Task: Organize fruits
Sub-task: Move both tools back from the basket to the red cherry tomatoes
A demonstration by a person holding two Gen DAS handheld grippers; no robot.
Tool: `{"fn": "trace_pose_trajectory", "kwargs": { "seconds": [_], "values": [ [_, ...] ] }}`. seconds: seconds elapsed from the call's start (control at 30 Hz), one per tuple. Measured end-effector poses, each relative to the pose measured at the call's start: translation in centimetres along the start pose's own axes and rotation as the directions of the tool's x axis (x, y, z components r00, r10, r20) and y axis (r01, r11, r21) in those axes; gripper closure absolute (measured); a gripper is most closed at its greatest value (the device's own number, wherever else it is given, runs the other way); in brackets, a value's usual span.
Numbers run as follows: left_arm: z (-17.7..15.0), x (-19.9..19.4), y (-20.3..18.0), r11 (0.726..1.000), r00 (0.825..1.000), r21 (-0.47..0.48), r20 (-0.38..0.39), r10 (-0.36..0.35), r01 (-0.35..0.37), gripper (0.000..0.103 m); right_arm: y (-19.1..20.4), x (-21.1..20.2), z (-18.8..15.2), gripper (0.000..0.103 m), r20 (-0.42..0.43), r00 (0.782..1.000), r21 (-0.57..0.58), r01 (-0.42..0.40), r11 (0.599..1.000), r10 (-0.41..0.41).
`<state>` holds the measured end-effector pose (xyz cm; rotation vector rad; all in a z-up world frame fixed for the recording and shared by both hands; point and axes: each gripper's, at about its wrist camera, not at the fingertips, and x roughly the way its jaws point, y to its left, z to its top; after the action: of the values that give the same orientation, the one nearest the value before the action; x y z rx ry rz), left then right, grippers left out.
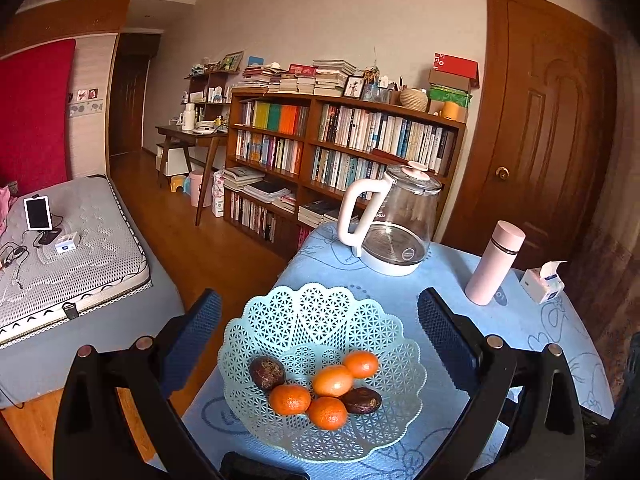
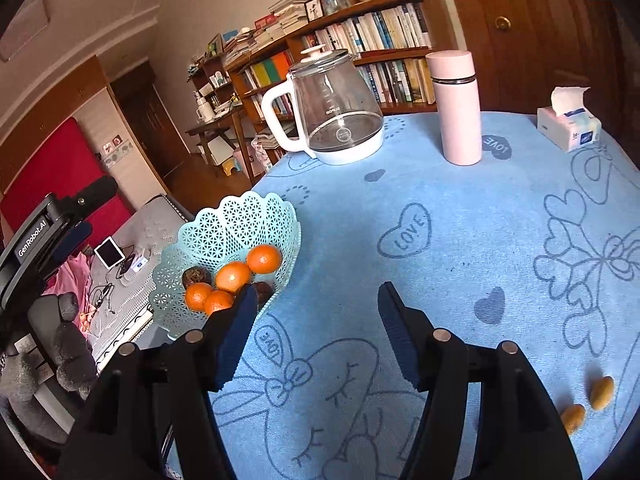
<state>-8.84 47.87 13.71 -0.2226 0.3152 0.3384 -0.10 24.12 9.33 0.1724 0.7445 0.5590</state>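
Observation:
A pale green lattice fruit basket stands at the left edge of the blue-clothed table. It holds several oranges and two dark brown fruits. My left gripper hangs open above the basket, its blue pads on either side, with nothing between them. My right gripper is open over the cloth just right of the basket; its left pad overlaps the basket rim. Two small yellow-brown fruits lie on the cloth at the lower right.
A glass kettle, a pink flask and a tissue pack stand at the far side of the table. A bed lies left, a bookshelf behind. The left gripper's body shows at left.

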Motion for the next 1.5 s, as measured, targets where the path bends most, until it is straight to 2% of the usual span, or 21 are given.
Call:
{"fn": "trace_pose_trajectory", "kwargs": {
  "seconds": [0.47, 0.67, 0.83, 1.03, 1.23, 1.33, 1.5],
  "values": [
    [-0.7, -0.8, -2.0, 0.999, 0.999, 0.037, 0.007, -0.039, 0.039, 0.003, -2.8, -2.7, -0.9, 0.04, 0.023, 0.999, 0.032, 0.042, 0.999, -0.043],
    [-1.4, -1.1, -3.7, 0.995, 0.998, 0.078, 0.002, -0.067, 0.067, 0.003, -6.3, -5.3, -1.3, 0.04, 0.04, 0.993, 0.068, 0.107, 0.992, -0.11],
    [-2.2, -1.0, -5.5, 0.989, 0.996, 0.119, -0.016, -0.09, 0.091, 0.003, -9.8, -7.4, -1.9, 0.04, 0.048, 0.991, 0.157, 0.114, 0.981, -0.123],
    [-3.6, -0.8, -8.0, 0.973, 0.989, 0.182, -0.054, -0.136, 0.144, 0.003, -12.6, -9.0, -3.3, 0.04, 0.033, 0.988, 0.209, 0.139, 0.968, -0.149],
    [-5.3, -0.6, -10.3, 0.951, 0.982, 0.248, -0.093, -0.167, 0.185, 0.003, -12.5, -8.9, -5.1, 0.04, 0.001, 0.99, 0.19, 0.139, 0.972, -0.141],
    [-5.8, -0.6, -11.0, 0.943, 0.979, 0.268, -0.106, -0.175, 0.198, 0.003, -11.4, -8.0, -6.2, 0.041, -0.021, 0.988, 0.134, 0.156, 0.979, -0.155],
    [-6.2, -0.4, -11.2, 0.941, 0.978, 0.273, -0.114, -0.177, 0.202, 0.003, -10.4, -5.9, -7.8, 0.051, -0.075, 0.984, 0.08, 0.168, 0.982, -0.162]
  ]
}}
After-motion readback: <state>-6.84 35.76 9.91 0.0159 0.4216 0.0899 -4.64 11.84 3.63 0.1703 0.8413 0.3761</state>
